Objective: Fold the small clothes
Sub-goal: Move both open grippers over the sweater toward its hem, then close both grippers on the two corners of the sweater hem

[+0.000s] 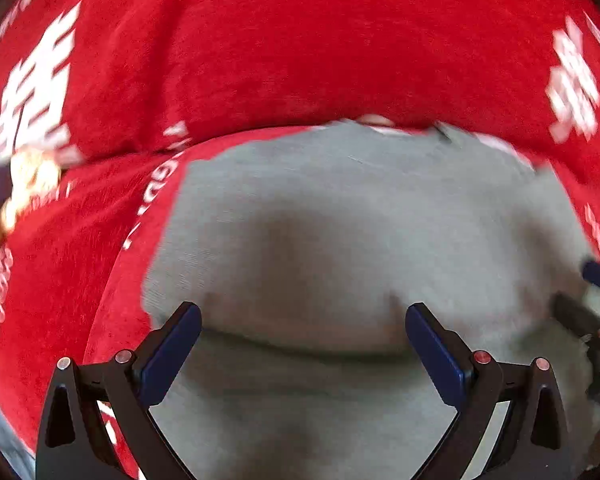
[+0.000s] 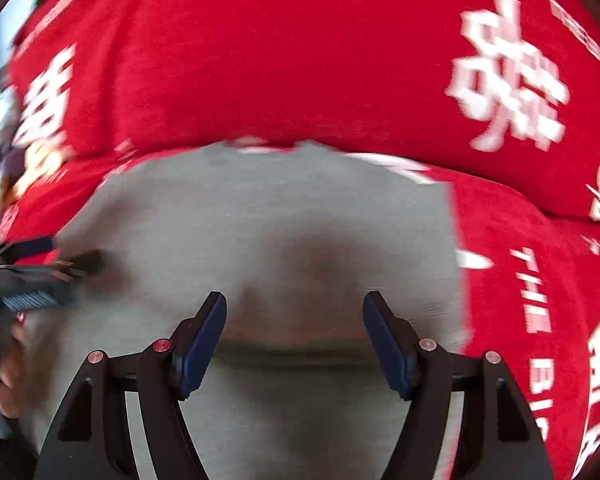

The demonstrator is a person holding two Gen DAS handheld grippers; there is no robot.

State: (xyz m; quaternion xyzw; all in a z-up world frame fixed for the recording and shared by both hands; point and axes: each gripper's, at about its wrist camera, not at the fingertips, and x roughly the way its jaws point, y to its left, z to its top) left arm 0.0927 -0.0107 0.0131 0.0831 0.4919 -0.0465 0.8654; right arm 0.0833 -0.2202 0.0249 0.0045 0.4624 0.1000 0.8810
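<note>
Nearest in the left wrist view, the left claw (image 1: 303, 354) stands wide, its blue pads (image 1: 172, 354) apart with nothing pressed between them. In the right wrist view the right claw (image 2: 295, 344) is also parted, somewhat narrower, and empty.

Just beyond both lies the grey garment (image 1: 340, 216), spread over the red printed cover (image 1: 300, 40). A soft ridge (image 1: 300, 344) crosses the garment right at the fingertips, apparently a fold edge.

With neither claw gripping, that edge may spring back or slide, since the plush cover beneath looks soft and uneven. The two claws work close together: the right one shows at the right edge of the left view, so a hasty reach could knock them together or drag the cloth askew.

Farther off, the garment's far edge (image 2: 300, 148) meets a bulge in the cover, where it could bunch.
</note>
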